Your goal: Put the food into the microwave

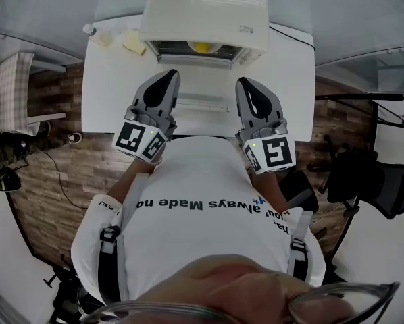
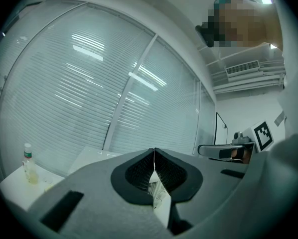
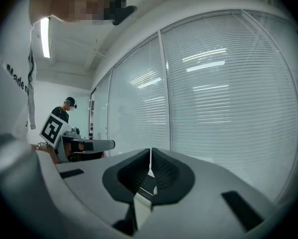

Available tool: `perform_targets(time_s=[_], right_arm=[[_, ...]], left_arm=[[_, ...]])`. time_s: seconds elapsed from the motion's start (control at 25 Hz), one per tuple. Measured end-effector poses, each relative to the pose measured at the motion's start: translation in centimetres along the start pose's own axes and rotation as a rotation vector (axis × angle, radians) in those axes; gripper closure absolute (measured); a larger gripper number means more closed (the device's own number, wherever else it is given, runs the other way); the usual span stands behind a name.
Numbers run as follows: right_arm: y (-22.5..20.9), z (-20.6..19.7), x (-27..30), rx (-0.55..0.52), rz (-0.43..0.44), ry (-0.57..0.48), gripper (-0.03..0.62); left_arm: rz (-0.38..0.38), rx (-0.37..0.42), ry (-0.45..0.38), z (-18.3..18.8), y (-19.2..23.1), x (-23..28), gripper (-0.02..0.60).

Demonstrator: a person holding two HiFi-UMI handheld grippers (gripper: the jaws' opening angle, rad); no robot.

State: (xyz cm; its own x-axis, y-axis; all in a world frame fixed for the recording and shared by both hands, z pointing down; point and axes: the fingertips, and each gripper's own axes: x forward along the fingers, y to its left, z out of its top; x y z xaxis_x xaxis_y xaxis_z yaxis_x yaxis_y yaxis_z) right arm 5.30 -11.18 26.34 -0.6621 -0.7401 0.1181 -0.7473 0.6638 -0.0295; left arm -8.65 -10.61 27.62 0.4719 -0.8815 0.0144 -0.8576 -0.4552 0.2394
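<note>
**Food sits in the microwave; door left to shut**

Food (image 1: 200, 46), a yellow lump, shows inside the open front of the microwave (image 1: 203, 19) at the far edge of the white table (image 1: 114, 106). We judge the placing done. What seems left is closing the door, which looks folded down toward us.

We hold both tools near our chest, well apart from the microwave, tips pointing to the far side. The left gripper (image 2: 154, 153) has its jaws pressed together with nothing between them. The right gripper (image 3: 150, 153) is likewise closed and empty.
</note>
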Motion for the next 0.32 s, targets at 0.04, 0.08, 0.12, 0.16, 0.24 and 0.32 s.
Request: perform_targets(time_s=[0.04,0.08,0.12,0.16,0.24,0.32], right_arm=[[0.0,-0.02,0.01,-0.001,0.0,0.0,0.576],[0.0,-0.04,0.0,-0.001,0.0,0.0,0.576],[-0.01,-0.05,-0.02,0.0,0.001,0.0,0.576],[-0.03,-0.06,-0.04,0.001,0.001,-0.001,0.576],[-0.07,-0.03,-0.07,0.002,0.003,-0.002,0.576],[-0.1,0.01,-0.08,0.001,0.004,-0.003,0.576]], left_arm=[[-0.002,-0.002,0.0,-0.06,-0.04,0.01,0.571],[-0.003,-0.004,0.001,-0.13,-0.1,0.02,0.571],[-0.004,-0.005,0.001,-0.2,-0.16,0.04,0.571],[-0.005,-0.006,0.002,-0.24,-0.24,0.07,0.571],[-0.005,-0.005,0.003,-0.26,-0.38,0.11,0.571],[-0.006,-0.003,0.003,-0.22,-0.51,0.13,0.571]])
